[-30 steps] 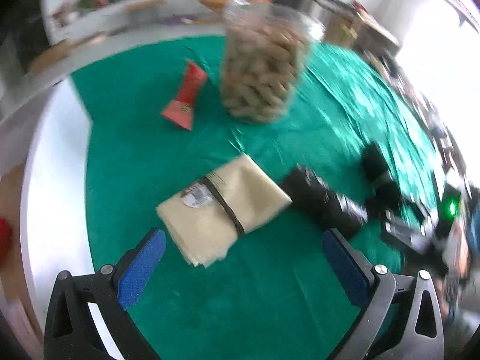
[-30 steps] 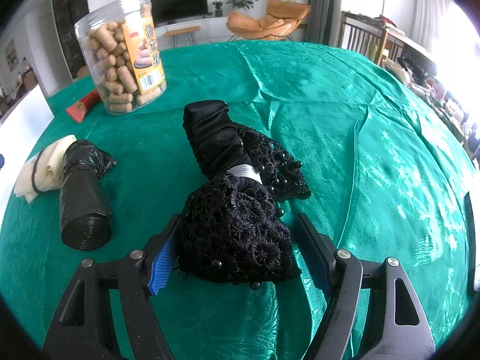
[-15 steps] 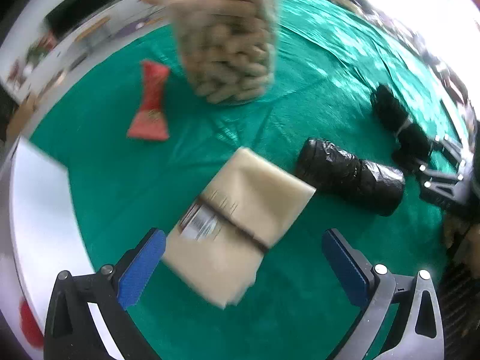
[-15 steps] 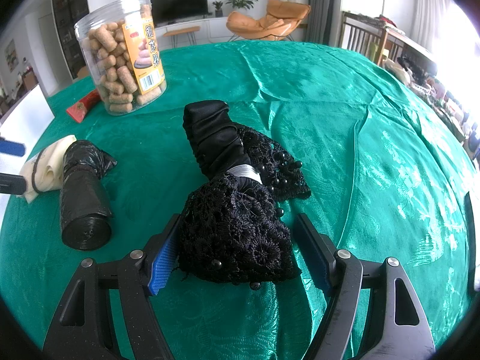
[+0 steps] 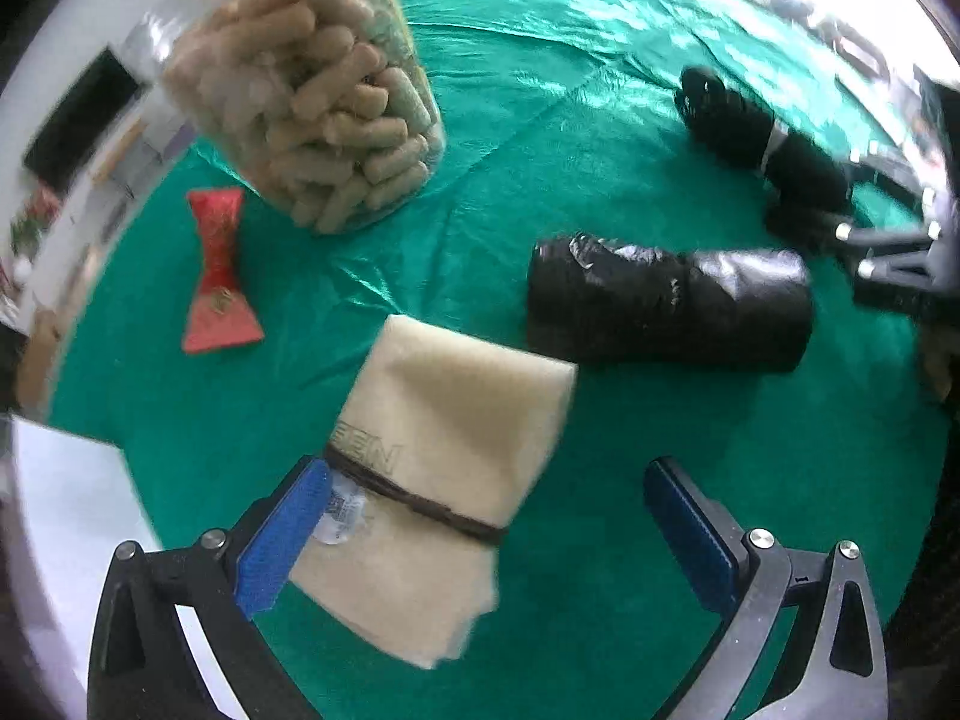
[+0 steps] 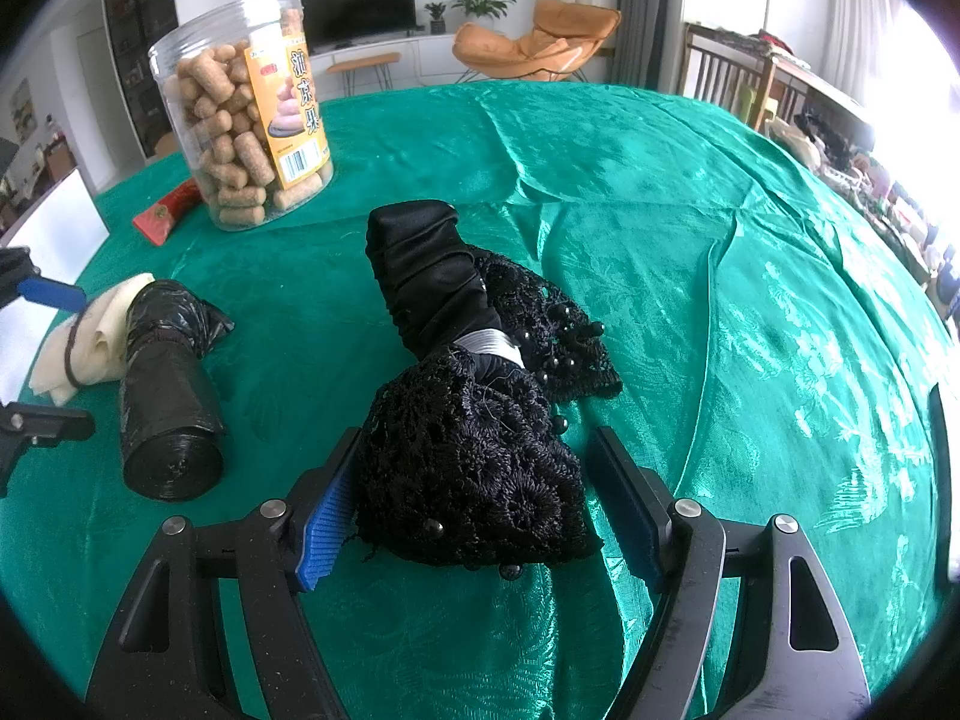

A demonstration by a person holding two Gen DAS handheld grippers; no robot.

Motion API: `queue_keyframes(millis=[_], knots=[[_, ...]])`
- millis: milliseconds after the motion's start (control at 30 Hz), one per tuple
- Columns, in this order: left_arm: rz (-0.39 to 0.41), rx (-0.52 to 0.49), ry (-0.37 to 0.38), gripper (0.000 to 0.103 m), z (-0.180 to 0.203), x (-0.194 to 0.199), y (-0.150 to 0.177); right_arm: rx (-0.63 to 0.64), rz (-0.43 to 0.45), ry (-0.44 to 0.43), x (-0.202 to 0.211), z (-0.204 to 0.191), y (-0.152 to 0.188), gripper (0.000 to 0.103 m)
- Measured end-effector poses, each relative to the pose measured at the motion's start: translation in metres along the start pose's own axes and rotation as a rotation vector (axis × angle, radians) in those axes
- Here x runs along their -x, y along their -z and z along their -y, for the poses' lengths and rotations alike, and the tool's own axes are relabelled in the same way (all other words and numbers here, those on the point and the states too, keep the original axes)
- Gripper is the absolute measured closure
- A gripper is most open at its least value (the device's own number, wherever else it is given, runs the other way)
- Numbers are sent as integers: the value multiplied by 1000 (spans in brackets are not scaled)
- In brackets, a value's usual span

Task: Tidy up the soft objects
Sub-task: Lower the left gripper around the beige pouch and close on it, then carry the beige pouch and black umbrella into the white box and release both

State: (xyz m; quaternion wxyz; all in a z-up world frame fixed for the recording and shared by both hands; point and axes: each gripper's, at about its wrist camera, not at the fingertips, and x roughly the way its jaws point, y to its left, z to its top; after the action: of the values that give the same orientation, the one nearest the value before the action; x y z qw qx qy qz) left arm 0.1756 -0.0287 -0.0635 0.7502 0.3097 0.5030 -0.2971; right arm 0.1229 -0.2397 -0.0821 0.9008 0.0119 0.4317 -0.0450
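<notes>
Straddling a soft, light black lace bundle, right gripper wide; left gripper wide over limp banded beige cloth, best pinched mid-fold.

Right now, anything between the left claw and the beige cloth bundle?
Nothing visible. The left claw is open right over the cloth bundle; one pad sits at its banded edge. The black roll lies beyond it, outside the fingers.

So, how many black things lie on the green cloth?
2: a black plastic roll at the left beside the beige cloth, and a black lace bundle in the middle, between the right gripper's fingers.
</notes>
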Motion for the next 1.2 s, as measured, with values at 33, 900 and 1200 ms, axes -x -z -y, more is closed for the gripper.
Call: queue_keyframes(millis=[33,900,1200], knots=[[-4,0,-26,0,-2,0,-2,0,0,0,0,0,0,26],[3,308,104,44,-11,0,44,-207,-74,-278,9,40,-8,25],[107,553,161,46,-4,38,77,-59,-226,-210,-15,20,-66,26]])
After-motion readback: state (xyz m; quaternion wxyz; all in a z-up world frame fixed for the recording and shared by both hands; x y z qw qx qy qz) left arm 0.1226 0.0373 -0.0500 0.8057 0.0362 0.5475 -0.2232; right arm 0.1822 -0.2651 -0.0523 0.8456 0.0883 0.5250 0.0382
